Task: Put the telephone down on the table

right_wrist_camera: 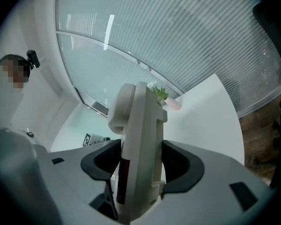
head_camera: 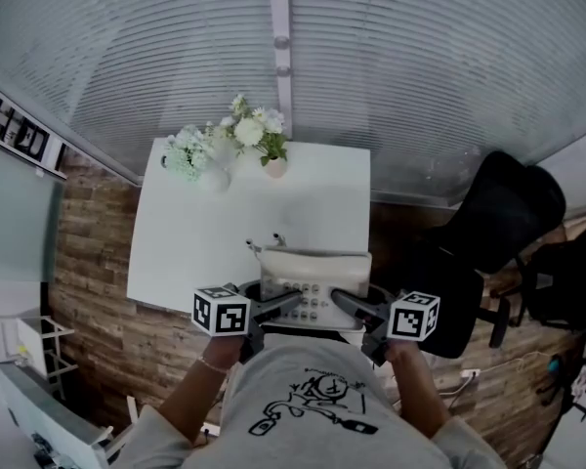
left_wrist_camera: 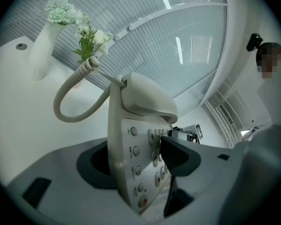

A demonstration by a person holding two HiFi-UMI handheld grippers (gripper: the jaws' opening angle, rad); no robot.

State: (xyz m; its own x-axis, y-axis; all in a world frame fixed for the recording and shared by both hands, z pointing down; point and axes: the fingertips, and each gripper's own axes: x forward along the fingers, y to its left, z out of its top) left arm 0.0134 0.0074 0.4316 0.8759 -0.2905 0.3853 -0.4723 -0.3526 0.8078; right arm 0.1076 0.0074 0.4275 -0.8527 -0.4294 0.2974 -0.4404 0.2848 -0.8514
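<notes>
A cream desk telephone (head_camera: 313, 270) with its handset on the cradle is held over the near edge of the white table (head_camera: 186, 252). My left gripper (head_camera: 279, 307) is shut on the phone's left side, and my right gripper (head_camera: 350, 303) is shut on its right side. In the left gripper view the telephone (left_wrist_camera: 131, 139) stands between the jaws of the left gripper (left_wrist_camera: 138, 161), one pad on the keypad, and its coiled cord (left_wrist_camera: 68, 104) loops out to the left. In the right gripper view the right gripper (right_wrist_camera: 143, 165) clamps the telephone (right_wrist_camera: 141, 139) edge-on.
Two white vases with flowers (head_camera: 236, 140) stand at the table's far edge, before window blinds. A black office chair (head_camera: 498, 223) is right of the table. A white shelf (head_camera: 20, 360) stands at the lower left. The floor (head_camera: 98, 291) is wood.
</notes>
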